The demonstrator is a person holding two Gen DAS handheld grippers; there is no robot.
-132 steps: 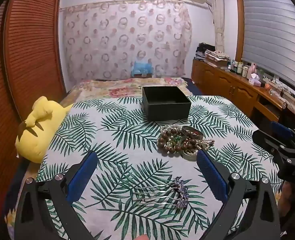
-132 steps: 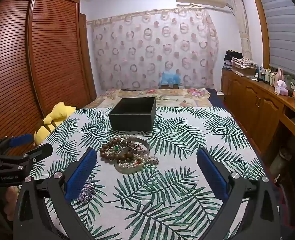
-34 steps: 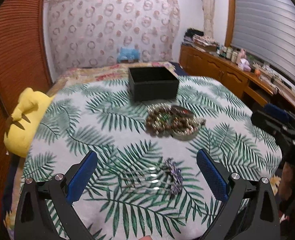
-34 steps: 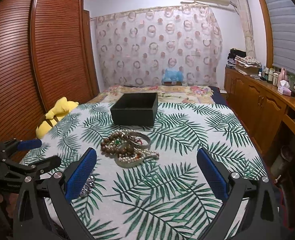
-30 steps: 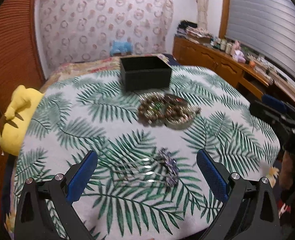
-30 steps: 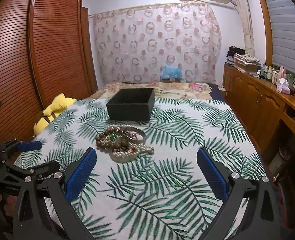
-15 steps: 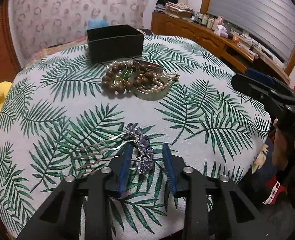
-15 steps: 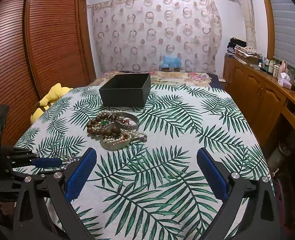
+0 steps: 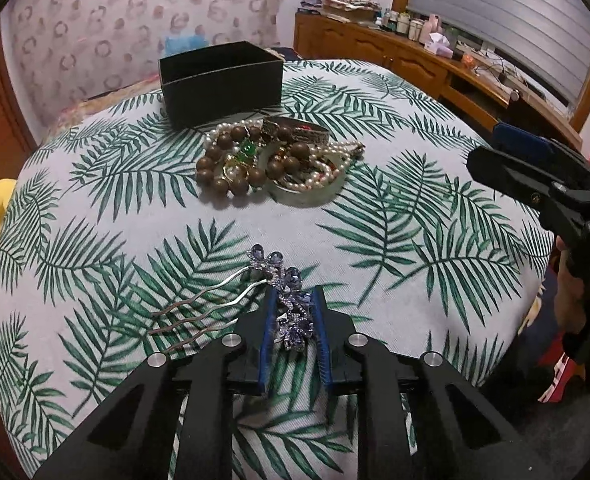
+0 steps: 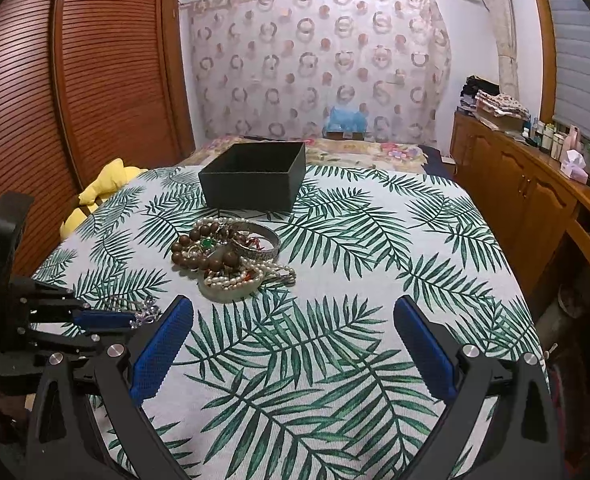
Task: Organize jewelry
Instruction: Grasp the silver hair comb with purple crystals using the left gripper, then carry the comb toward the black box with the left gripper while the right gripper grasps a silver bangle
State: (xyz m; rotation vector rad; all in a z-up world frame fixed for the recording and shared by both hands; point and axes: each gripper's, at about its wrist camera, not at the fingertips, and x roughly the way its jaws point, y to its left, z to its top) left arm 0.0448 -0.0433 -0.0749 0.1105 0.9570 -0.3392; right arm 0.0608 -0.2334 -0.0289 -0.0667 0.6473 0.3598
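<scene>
Your left gripper (image 9: 293, 312) is closing its jaws on the comb (image 9: 283, 300): the jewelled head sits between the blue pads (image 9: 266, 332), which seem to touch it, and the silver prongs stick out to the left, on the cloth (image 9: 395, 240). Your right gripper (image 10: 293, 344) hangs wide open over the cloth and holds nothing. Farther away lies the heap of beads (image 9: 271, 164), and just behind it stands the black box (image 9: 221, 84).
</scene>
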